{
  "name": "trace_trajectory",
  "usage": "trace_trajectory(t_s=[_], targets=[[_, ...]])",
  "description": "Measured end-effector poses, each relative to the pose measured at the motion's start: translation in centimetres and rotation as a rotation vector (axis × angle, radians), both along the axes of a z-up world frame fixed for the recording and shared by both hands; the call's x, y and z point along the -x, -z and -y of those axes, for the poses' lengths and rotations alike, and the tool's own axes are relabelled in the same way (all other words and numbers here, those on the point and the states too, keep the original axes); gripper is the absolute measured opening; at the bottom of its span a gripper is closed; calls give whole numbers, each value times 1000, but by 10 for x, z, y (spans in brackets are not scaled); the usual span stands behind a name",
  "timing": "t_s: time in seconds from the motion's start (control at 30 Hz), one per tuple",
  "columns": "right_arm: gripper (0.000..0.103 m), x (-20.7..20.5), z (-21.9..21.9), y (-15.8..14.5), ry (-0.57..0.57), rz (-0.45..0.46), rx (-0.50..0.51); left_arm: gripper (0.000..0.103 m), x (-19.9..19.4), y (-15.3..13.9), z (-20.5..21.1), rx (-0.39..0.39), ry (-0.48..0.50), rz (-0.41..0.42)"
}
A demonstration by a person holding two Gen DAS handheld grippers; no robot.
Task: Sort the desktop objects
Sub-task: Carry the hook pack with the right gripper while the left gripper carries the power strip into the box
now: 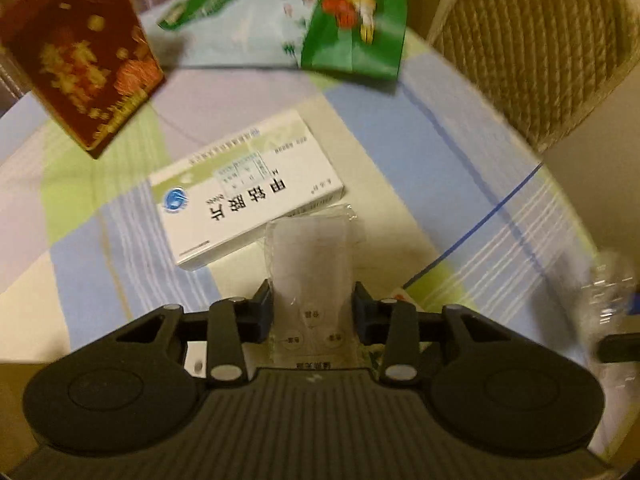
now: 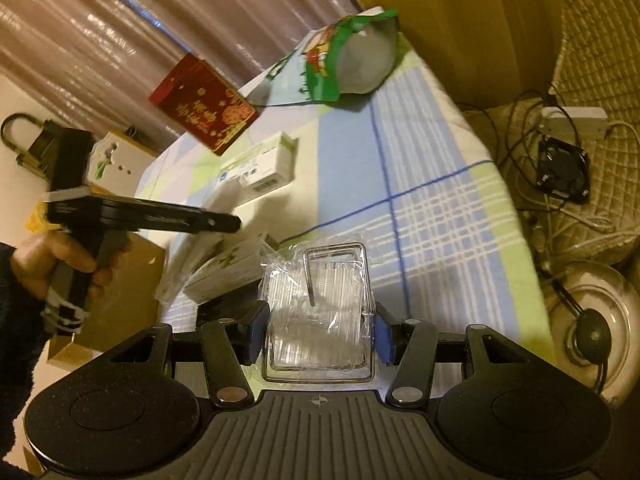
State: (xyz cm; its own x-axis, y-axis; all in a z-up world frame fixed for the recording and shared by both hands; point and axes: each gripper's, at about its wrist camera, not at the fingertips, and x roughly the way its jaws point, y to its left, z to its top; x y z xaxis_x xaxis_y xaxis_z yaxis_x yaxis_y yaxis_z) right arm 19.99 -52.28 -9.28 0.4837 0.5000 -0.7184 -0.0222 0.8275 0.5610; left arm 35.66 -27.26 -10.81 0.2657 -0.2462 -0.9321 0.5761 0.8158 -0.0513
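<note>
My left gripper [image 1: 313, 308] is shut on a white remote control in a clear plastic sleeve [image 1: 310, 268], held above the checked tablecloth [image 1: 420, 152]. A white medicine box [image 1: 244, 188] lies just beyond it. My right gripper [image 2: 318, 328] is shut on a clear plastic box wrapped in crinkled film [image 2: 320, 304]. In the right wrist view the left gripper [image 2: 144, 212] shows at the left in a hand, over a stack of white boxes [image 2: 228, 268].
A red and gold box [image 1: 80, 52] stands at the back left. A green snack bag [image 1: 352, 28] lies on a pale blue packet [image 1: 224, 24] at the back. A woven chair [image 1: 540, 40] is at the right. Cables and a black fan [image 2: 564, 168] lie beyond the table's right edge.
</note>
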Motion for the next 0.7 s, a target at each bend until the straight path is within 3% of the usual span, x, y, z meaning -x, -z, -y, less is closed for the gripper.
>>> trace_trajectory(t_s=[0.4,0.7], targets=[[52,-3,-51,-22,-119,46,24,34,51,-113,-67,266,-129,170],[52,-6,-114,-45,-248,97,34,34,89,-178,-191,294,-275,317]])
